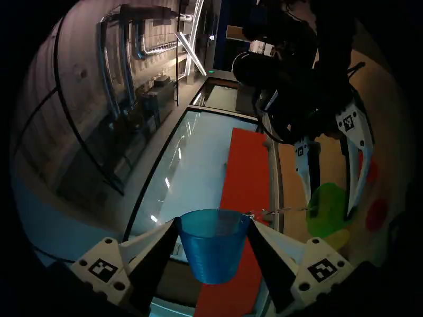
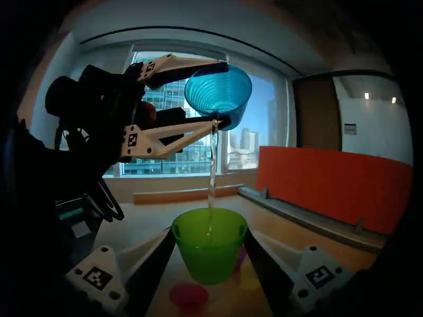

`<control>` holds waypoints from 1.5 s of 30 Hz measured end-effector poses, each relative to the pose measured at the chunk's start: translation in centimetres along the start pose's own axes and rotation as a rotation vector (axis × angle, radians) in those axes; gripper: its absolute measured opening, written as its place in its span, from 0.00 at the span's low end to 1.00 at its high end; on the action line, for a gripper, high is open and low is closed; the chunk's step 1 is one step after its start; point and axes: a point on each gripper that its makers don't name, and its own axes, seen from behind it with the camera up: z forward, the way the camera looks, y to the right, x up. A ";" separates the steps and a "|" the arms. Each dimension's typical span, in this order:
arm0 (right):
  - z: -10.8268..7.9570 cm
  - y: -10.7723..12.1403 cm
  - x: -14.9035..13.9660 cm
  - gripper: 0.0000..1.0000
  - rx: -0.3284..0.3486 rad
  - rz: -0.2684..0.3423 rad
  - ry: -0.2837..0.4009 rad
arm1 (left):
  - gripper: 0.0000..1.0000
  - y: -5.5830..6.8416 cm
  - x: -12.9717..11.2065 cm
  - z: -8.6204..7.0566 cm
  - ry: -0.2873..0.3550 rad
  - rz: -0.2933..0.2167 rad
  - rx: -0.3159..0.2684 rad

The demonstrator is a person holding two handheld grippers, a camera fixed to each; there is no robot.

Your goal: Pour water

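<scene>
Pouring under way: entry for the transfer step, items listed by size.

- Window (image 2: 174,105): wide glazing behind the work area, with city towers beyond.
- Orange partition (image 2: 338,185): long panel along the far edge of the table.
- Table (image 2: 296,227): pale wood top under both grippers.
- Left gripper (image 2: 224,95): held high and rolled onto its side, its jaws clamped on the blue cup, one finger on each flank.
- Right gripper (image 2: 210,232): held low and level, its jaws clamped on the green cup from both sides.
- Blue cup (image 2: 218,92): translucent, tipped steeply with its mouth turned outward and down. It sits directly above the green cup and well apart from it.
- Green cup (image 2: 210,248): upright, mouth open to the stream. Whether its base rests on the table cannot be told.
- Small pink cup (image 2: 189,296): on the table just in front of the green cup, not in use.
- Water stream (image 2: 212,158): a thin, unbroken thread running from the low lip of the blue cup into the green cup's mouth.

Step in hand, as judged: mid-pour, with water passing from blue to green. How full the green cup is cannot be told.

Next move, as judged: hold the green cup steady under the thread. Either deepen the tilt slowly if water remains, or roll the blue cup back upright once the flow thins. The long drop leaves little margin — a sideways drift of either hand would put water on the table.
</scene>
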 end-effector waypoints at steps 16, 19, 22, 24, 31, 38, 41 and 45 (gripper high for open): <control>0.0 0.3 0.0 0.91 -0.005 -0.002 0.001 | 0.89 0.0 0.2 0.2 -0.001 0.065 0.003; -0.1 0.4 0.1 0.91 -0.006 -0.001 0.003 | 0.89 0.0 0.2 0.2 -0.002 0.079 0.001; -0.1 0.5 0.1 0.91 -0.007 0.000 0.005 | 0.89 0.0 0.2 0.3 -0.001 0.094 0.002; -0.1 0.5 0.1 0.91 -0.008 0.000 0.006 | 0.89 -0.1 0.3 0.3 -0.001 0.103 0.003; -0.2 0.5 0.1 0.91 -0.011 0.000 0.008 | 0.89 -0.4 0.4 0.4 0.001 0.133 0.007; -0.3 0.6 0.1 0.91 -0.013 0.001 0.010 | 0.89 -0.6 0.5 0.4 0.000 0.161 0.009; -0.2 0.7 0.1 0.91 -0.013 0.001 0.011 | 0.89 -0.5 0.6 0.2 0.001 0.171 0.009; -0.3 0.6 0.1 0.91 -0.012 0.001 0.011 | 0.89 -0.5 0.8 0.1 0.001 0.188 0.011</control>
